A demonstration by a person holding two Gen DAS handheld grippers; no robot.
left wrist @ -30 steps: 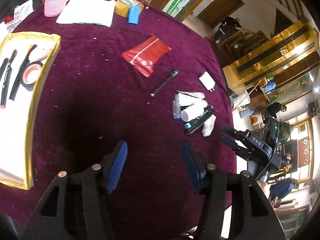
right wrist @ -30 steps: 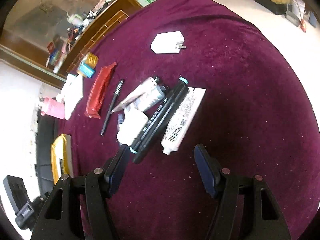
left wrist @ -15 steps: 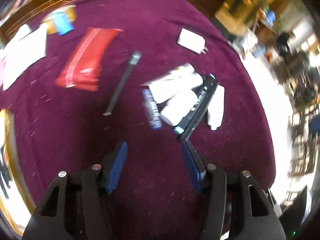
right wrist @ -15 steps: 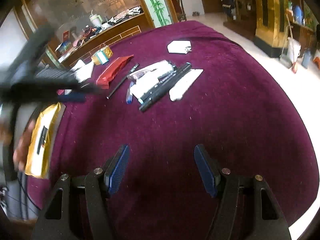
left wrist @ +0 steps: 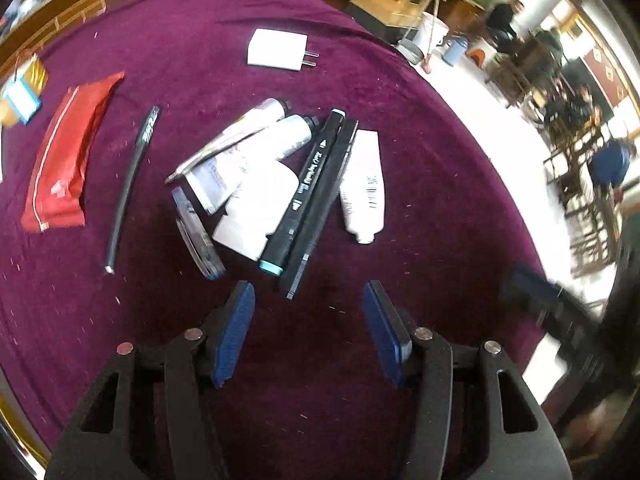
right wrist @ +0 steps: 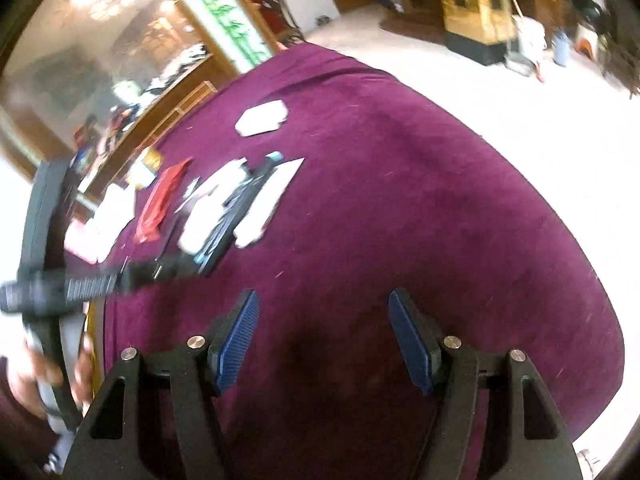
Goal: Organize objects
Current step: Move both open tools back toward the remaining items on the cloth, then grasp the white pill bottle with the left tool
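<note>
A heap of small items lies on the purple cloth: white and silver tubes, a black marker with teal caps, a second black pen, a white tube and a blue pen. My left gripper hovers open just short of the heap, nothing between its blue pads. In the right wrist view the same heap lies farther off and blurred. My right gripper is open and empty over bare cloth. The left gripper's body crosses that view at the left, held by a hand.
A red packet, a thin black pen and a white charger plug lie around the heap. A gold tape roll with a blue box sits far left. The table's round edge drops to a white floor on the right.
My left gripper swung across the table and rolled, closing in on the heap of tubes and pens. My right gripper drew back from that heap, which now lies farther away.
</note>
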